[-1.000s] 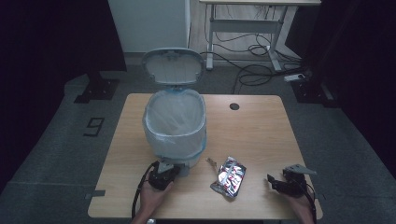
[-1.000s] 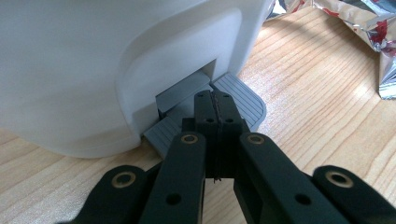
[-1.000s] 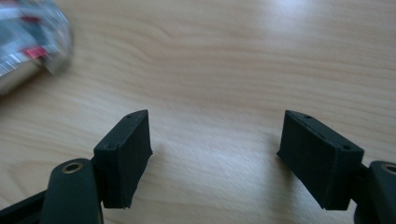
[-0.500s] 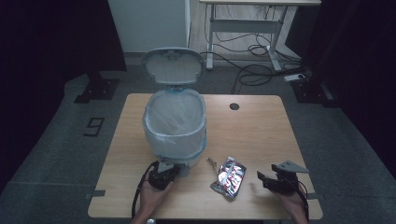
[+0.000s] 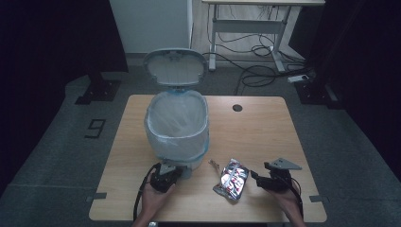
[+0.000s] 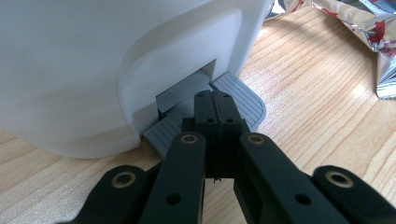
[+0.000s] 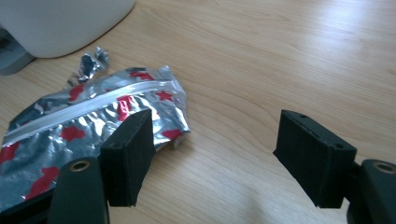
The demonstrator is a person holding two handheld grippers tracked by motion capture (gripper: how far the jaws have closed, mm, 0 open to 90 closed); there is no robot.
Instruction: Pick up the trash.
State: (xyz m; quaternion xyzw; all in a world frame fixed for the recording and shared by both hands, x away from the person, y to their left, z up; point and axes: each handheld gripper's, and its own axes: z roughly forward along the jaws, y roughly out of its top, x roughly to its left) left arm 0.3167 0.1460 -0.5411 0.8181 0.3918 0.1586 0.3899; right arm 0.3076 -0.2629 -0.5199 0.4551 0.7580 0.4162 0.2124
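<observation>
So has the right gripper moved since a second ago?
Yes. In the high view the right gripper has shifted left, away from the table's right edge and toward the foil wrapper; its jaws are open.

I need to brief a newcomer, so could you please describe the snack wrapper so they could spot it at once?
Start at the white pedal bin standing open on the wooden table. Just right of its base, near the table's front edge, lies the wrapper, before the open right gripper. It is crinkled silver foil with red stars.
</observation>
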